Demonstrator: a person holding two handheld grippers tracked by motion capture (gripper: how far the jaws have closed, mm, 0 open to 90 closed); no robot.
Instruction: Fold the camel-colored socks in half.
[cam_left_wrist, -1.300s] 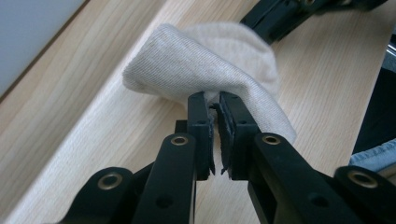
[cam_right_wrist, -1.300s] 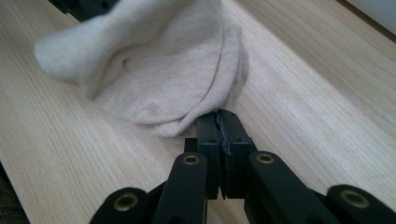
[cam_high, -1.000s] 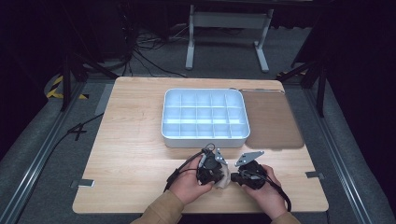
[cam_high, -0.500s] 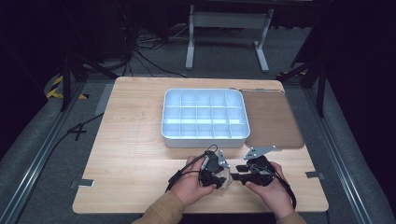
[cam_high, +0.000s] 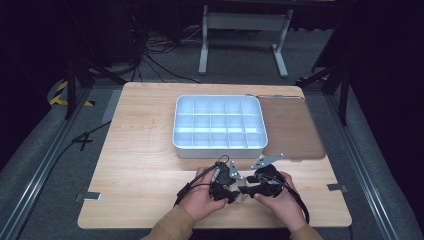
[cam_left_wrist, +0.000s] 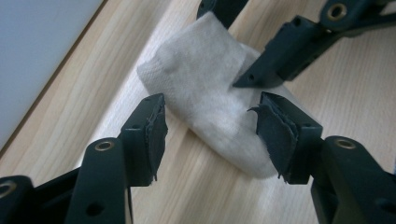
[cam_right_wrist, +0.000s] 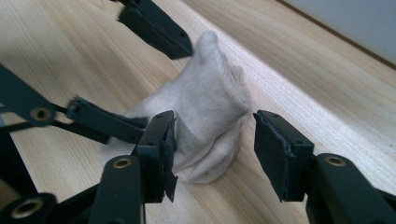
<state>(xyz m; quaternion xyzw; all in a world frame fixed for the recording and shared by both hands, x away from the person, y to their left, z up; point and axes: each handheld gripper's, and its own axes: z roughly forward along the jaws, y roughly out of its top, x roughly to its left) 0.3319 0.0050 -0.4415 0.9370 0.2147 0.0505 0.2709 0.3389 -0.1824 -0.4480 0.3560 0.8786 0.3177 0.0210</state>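
A small cream cloth (cam_high: 241, 193), bunched into a soft lump, lies on the wooden table near its front edge. My left gripper (cam_left_wrist: 212, 119) is open, with the cloth (cam_left_wrist: 201, 79) between its jaws; they have just been opening. From the opposite side my right gripper (cam_right_wrist: 215, 133) straddles the same cloth (cam_right_wrist: 210, 93). It is open too, and its jaws have also just been opening. In the high view the left gripper (cam_high: 226, 186) and right gripper (cam_high: 254, 188) face each other, each in a hand.
A white tray (cam_high: 218, 150) with several compartments stands just beyond the hands. A brown mat (cam_high: 292, 127) lies to its right. Black cables trail from both grippers toward the table's front edge. Bare wood stretches to the left.
Both pairs of jaws have spread apart around the cloth. The right hand has shifted slightly to the right, away from the left hand, which stayed put.
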